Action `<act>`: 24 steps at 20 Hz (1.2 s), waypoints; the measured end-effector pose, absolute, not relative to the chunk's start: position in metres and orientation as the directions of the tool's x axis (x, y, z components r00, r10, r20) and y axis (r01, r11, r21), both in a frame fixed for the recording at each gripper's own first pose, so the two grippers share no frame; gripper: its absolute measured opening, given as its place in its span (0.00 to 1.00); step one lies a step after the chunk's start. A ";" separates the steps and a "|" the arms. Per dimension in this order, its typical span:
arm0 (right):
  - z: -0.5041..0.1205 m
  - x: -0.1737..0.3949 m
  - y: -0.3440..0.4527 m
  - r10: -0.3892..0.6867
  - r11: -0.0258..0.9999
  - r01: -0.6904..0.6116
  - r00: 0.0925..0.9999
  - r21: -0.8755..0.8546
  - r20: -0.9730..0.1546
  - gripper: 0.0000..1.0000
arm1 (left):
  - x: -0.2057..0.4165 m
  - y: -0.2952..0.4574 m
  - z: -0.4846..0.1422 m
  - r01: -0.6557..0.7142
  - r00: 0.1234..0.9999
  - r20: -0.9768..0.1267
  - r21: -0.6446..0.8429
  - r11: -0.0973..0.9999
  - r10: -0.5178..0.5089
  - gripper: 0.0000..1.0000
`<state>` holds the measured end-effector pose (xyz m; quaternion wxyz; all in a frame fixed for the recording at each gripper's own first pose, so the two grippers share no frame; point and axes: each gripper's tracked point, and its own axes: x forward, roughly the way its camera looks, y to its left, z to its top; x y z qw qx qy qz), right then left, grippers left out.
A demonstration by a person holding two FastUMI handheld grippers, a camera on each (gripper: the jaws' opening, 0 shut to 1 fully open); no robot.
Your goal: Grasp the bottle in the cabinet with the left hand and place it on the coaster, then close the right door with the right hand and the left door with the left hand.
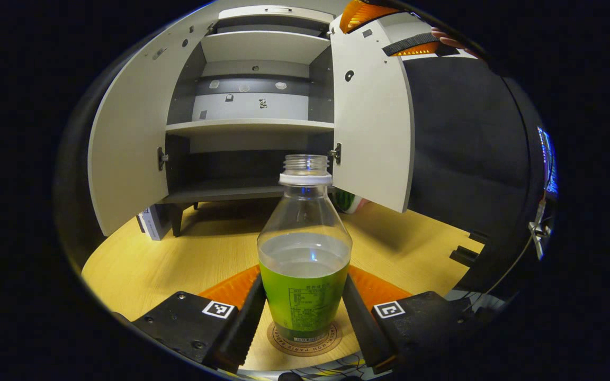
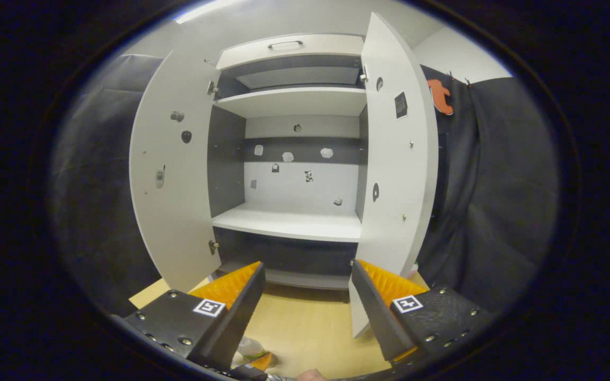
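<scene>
Bottle (image 1: 305,248) stands upright on the coaster (image 1: 305,341), near edge of the table (image 1: 178,254), in front of the cabinet (image 1: 252,106). Clear plastic, rounded shoulders, threaded neck with no cap, white collar ring below the thread. Clear liquid about halfway up; green printed label wraps the lower half. Coaster is a flat round disc, brown, ring of lettering near its rim, mostly covered by the bottle base.

Left tongs (image 1: 305,312) sit either side of the bottle's lower half, fingers very close to the label; cannot tell if both press on it or if there is a slight gap. Finger inner faces are ribbed; square marker tags on the blocks behind them.

Table is light wood grain, smooth. Cabinet is pale matte board with darker inner sides and back band, flat shelves, small stickers on the back panel, short legs. Both doors open: left door (image 1: 125,137) swung wide, right door (image 1: 374,127) angled out, metal hinges on the inner edges. A small box (image 1: 149,222) sits by the cabinet's left foot. Something green and striped (image 1: 346,201) shows behind the right door's lower edge, too hidden to name.

In the right gripper view, right tongs (image 2: 307,296) are wide open, holding nothing, raised facing the cabinet (image 2: 294,159) between the left door (image 2: 175,174) and right door (image 2: 397,169). Ribbed finger faces again. Drawer-like top panel with a slim bar handle (image 2: 286,44). Dark cloth wall (image 2: 495,185) hangs in folds to the right.
</scene>
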<state>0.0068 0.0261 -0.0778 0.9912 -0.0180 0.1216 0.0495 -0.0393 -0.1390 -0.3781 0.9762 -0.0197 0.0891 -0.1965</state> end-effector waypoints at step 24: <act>-0.082 -0.019 0.000 0.123 0.992 -0.129 0.961 -0.007 -0.248 0.99 | -0.040 -0.135 -0.320 0.330 0.931 -0.149 -0.042 0.943 -0.332 0.95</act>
